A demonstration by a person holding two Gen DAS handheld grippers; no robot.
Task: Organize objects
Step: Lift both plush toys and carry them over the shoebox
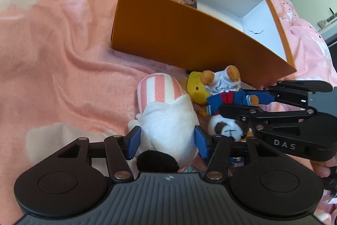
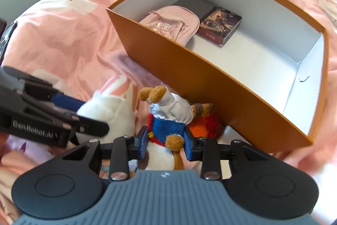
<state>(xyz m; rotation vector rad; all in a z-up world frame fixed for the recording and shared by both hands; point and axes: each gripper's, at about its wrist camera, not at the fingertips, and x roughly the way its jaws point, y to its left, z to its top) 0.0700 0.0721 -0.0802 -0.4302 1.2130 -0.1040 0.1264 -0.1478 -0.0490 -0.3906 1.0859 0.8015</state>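
Observation:
My left gripper (image 1: pixel 166 141) is shut on a white plush toy with pink-and-white stripes (image 1: pixel 162 111), lying on the pink bedspread; it also shows in the right wrist view (image 2: pixel 109 113). My right gripper (image 2: pixel 165 141) is shut on a teddy bear in blue and white clothes (image 2: pixel 170 117), upside down, feet up. The bear (image 1: pixel 225 88) and the right gripper (image 1: pixel 259 102) also show in the left wrist view. An open orange box (image 2: pixel 189 69) with white inside stands just beyond both toys.
The box holds a pink pouch (image 2: pixel 172 24), a dark picture box (image 2: pixel 219 24) and a grey flat item (image 2: pixel 193 4). A yellow plush (image 1: pixel 195 88), a panda-like plush (image 1: pixel 227 128) and an orange-red plush (image 2: pixel 206 123) lie by the box wall. The pink bedspread (image 1: pixel 52 56) lies all around.

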